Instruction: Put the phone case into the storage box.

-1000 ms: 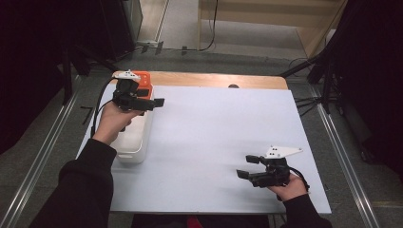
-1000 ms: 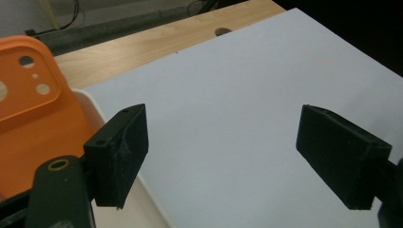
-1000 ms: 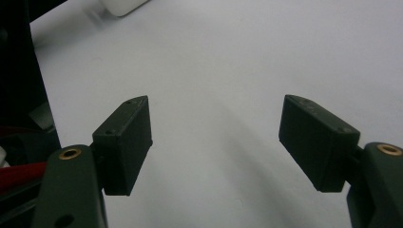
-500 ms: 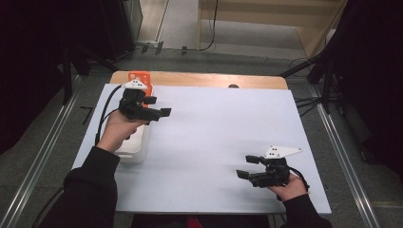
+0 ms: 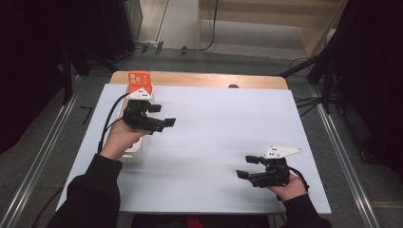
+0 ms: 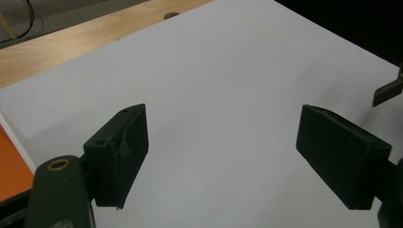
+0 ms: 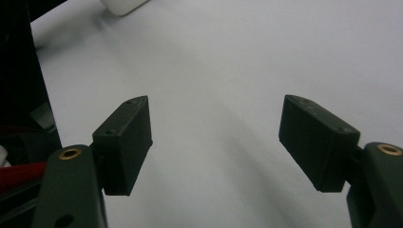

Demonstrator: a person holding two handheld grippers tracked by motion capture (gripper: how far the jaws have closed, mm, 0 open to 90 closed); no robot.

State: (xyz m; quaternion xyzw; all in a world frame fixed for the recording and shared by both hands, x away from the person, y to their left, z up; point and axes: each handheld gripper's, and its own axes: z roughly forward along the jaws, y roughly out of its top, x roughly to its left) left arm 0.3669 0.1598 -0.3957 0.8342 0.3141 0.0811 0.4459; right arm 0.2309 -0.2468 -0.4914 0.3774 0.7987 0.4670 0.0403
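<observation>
Left gripper [image 5: 162, 115] moved right, empty.

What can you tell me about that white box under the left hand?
The white, plastic-looking rectangular tub sits at the left edge of the white table sheet, its long side running away from the person. Its corners look rounded and its walls smooth. The person's left hand and the open left gripper hang over its middle, hiding the inside, so I cannot tell what it holds. An orange block with pale round spots shows at its far end. A corner of the tub also shows in the right gripper view.
</observation>
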